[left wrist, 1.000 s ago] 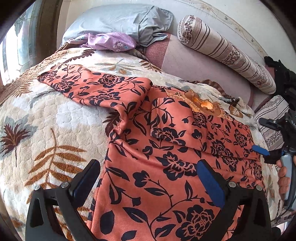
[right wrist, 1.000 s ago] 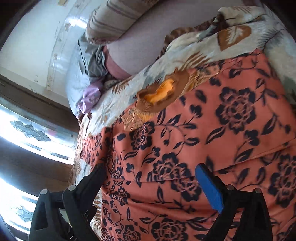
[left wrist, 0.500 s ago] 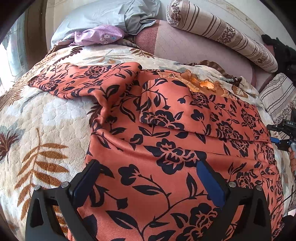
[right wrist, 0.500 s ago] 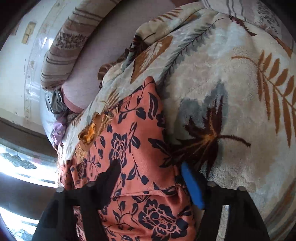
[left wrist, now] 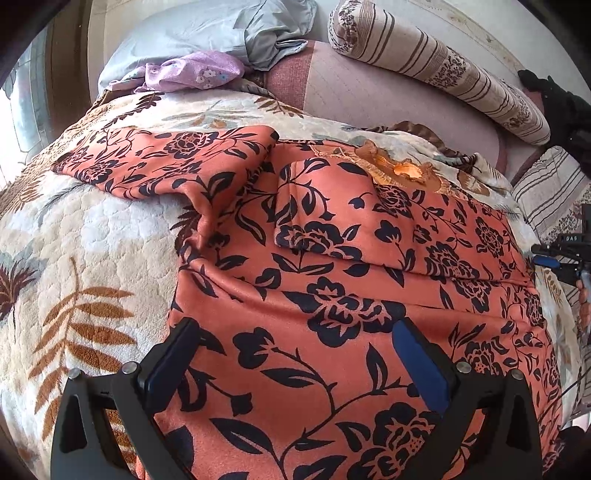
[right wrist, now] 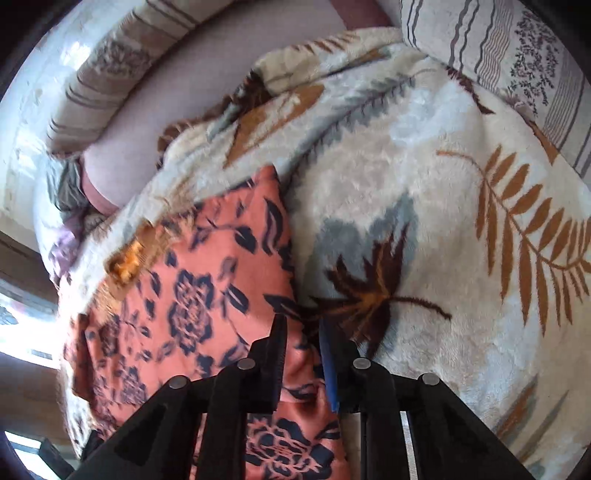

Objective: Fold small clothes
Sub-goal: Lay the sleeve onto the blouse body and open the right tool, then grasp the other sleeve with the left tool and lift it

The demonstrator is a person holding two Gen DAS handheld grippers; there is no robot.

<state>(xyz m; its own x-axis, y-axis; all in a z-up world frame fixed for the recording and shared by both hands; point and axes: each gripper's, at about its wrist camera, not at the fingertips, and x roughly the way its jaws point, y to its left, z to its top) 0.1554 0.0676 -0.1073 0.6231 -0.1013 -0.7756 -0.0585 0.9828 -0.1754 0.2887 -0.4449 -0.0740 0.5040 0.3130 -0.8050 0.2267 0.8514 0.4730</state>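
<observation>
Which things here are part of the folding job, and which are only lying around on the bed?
Part of the job:
- orange floral garment
- right gripper, jaws closing on the garment's edge
- left gripper, open over the garment

Only lying about:
- leaf-pattern blanket
- purple cloth
- grey pillow
- striped bolster

Left wrist view looks steeply down, close over the orange floral garment, facing the striped bolster. Right wrist view, closer, faces the same bolster across the garment's edge; both share garment and leaf-print blanket.
</observation>
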